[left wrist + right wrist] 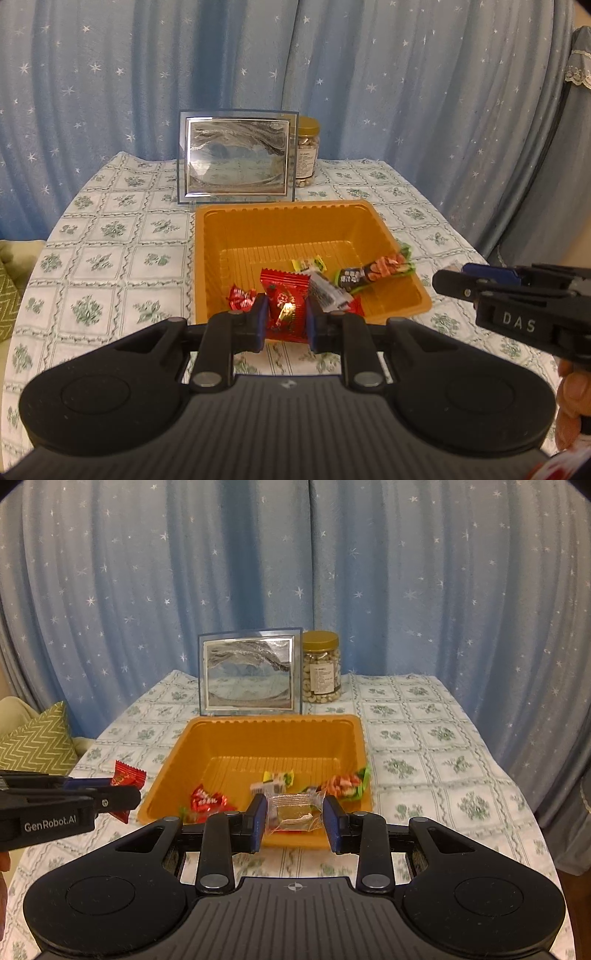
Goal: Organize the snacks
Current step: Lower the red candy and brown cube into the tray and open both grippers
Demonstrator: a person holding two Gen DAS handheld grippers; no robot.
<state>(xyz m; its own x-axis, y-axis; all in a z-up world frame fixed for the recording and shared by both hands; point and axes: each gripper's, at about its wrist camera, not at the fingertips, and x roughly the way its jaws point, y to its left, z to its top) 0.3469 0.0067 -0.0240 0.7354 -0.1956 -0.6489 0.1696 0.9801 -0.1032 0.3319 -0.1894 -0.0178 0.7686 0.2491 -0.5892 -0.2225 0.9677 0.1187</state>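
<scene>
An orange plastic tray [280, 212] [275, 723] sits mid-table with several wrapped snacks inside. My left gripper [286, 319] is shut on a red foil candy packet [286, 306], held just before the tray's near left corner. From the right wrist view the same left gripper [129, 797] shows at the left with the red packet [127, 773] in it. My right gripper [294, 821] is shut on a clear-wrapped brown square snack [295, 810] over the tray's near rim. In the tray lie a small red candy [207, 801], a yellow candy [277, 777] and a green-red bar [373, 273].
A framed sand picture [251, 674] stands behind the tray, with a gold-lidded jar of nuts [321, 668] beside it. The floral tablecloth [110, 240] covers the table. Blue star curtains hang behind. A green zigzag cushion [37, 744] lies off the left edge.
</scene>
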